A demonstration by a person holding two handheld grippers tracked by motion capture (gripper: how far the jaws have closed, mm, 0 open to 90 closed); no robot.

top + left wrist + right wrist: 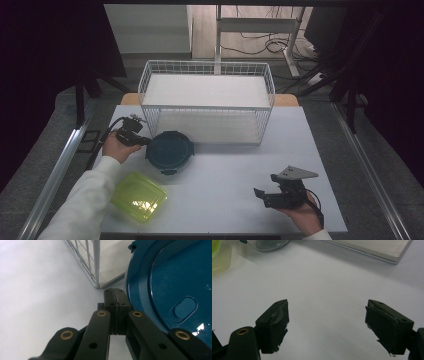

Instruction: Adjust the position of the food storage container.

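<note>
White bench [225, 170] is carrying a wire basket [207, 100]; left tool [142, 140], jaws pressed together, is touching the blue round container [170, 151] at nine o'clock; right tool [263, 196] is waiting wide; nudging gently seems wise.

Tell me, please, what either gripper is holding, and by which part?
Nothing: the left gripper is shut empty beside the blue lidded container; the right gripper is open over bare table.

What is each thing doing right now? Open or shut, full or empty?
Blue round container: lid on, upright.
Green square container: lid on, flat on table.
Wire basket: upright, nothing inside.
Left gripper: shut, beside the blue container's rim.
Right gripper: open, holding nothing.
</note>
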